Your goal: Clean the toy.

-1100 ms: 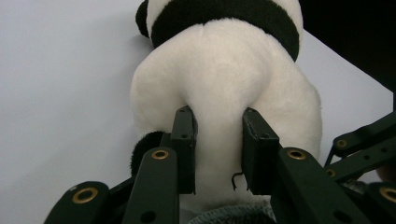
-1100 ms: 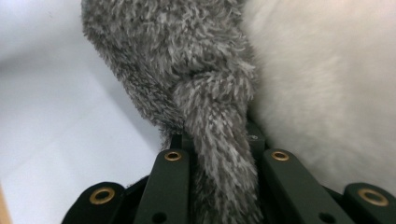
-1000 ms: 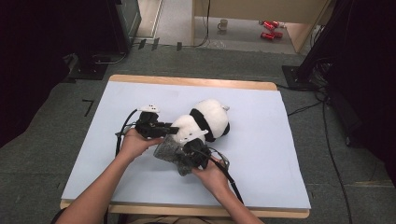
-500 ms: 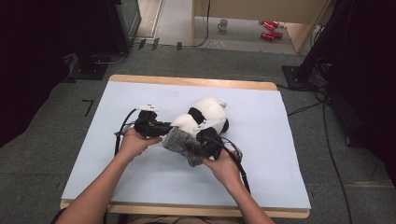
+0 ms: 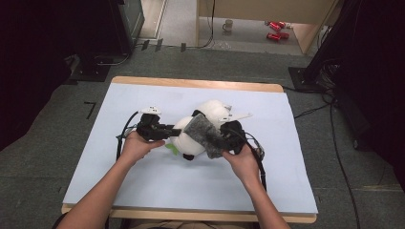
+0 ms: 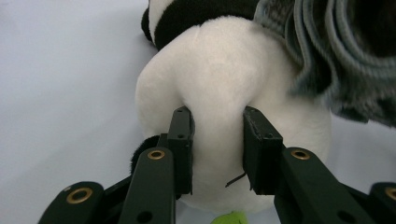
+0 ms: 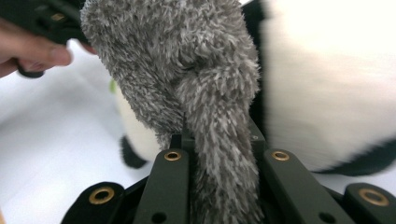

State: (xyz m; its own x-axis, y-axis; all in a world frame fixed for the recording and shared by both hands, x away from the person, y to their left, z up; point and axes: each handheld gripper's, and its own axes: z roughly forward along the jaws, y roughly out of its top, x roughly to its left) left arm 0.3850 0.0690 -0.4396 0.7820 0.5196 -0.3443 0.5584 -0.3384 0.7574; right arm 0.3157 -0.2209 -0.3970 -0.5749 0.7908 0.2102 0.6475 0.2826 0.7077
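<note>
A black-and-white panda plush (image 5: pixel 215 112) lies in the middle of the table. My left gripper (image 5: pixel 167 132) comes in from the left, and its pads (image 6: pixel 183 135) dent the white head (image 6: pixel 224 70); the jaws have just eased slightly wider with the plush still pinched between them. My right gripper (image 5: pixel 228 138) is shut on a grey fuzzy cloth (image 5: pixel 203 133), which drapes against the head. In the right gripper view the cloth (image 7: pixel 187 60) rises out of the closed jaws of the right gripper (image 7: pixel 217 140), with the panda (image 7: pixel 327 84) behind it.
A pale blue cover (image 5: pixel 143 191) lies over the wooden table. Cables trail from both grippers across it. A small green piece (image 5: pixel 171 149) pokes out under the panda's head. On the floor beyond stand a mug (image 5: pixel 228 25), red cans (image 5: pixel 274 26) and dark equipment.
My right gripper has carried the grey cloth to the right and upward, from in front of the panda to up against its head. The left gripper has stayed on the head.
</note>
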